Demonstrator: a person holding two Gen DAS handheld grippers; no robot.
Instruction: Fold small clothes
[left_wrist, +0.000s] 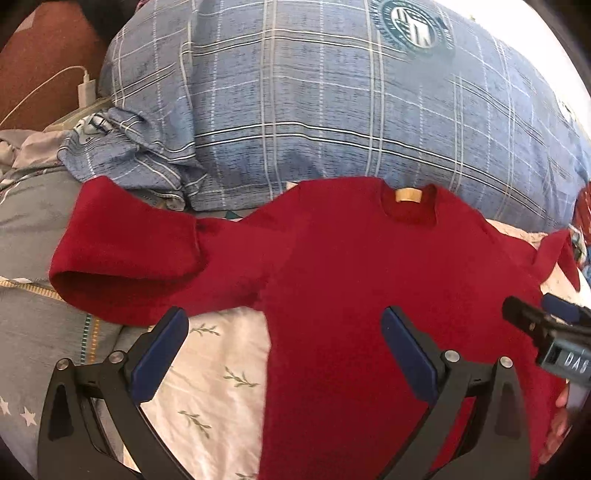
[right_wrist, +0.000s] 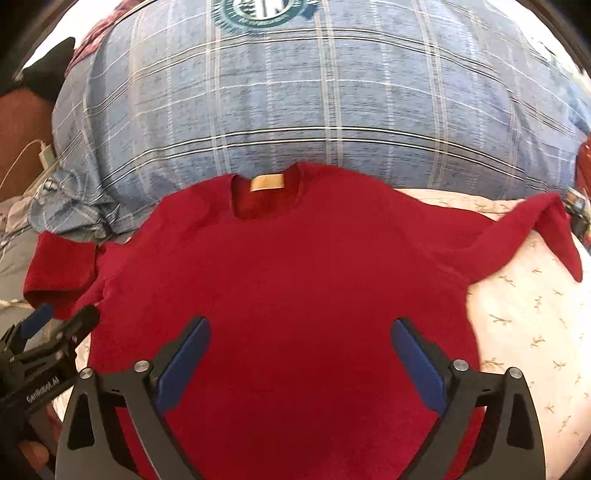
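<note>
Hovering over the lower body of a red sweater (right_wrist: 295, 280), the right gripper (right_wrist: 301, 354) has its blue-padded jaws spread wide with nothing between them but the cloth lying below. The left gripper (left_wrist: 284, 349) is likewise spread apart, gripping nothing, and straddles the sweater's left side edge, one finger over the white leaf-print sheet (left_wrist: 207, 373) and the other over red fabric. The sweater lies flat, front up, neck away from the grippers, with a tan label (right_wrist: 266, 182) showing inside the collar. Its sleeves stretch out to both sides, the left one folded back on itself at the cuff. Just beyond the collar sits a large blue plaid pillow (right_wrist: 314, 99). A white charger (left_wrist: 85, 92) and its cable lie at the far left.
</note>
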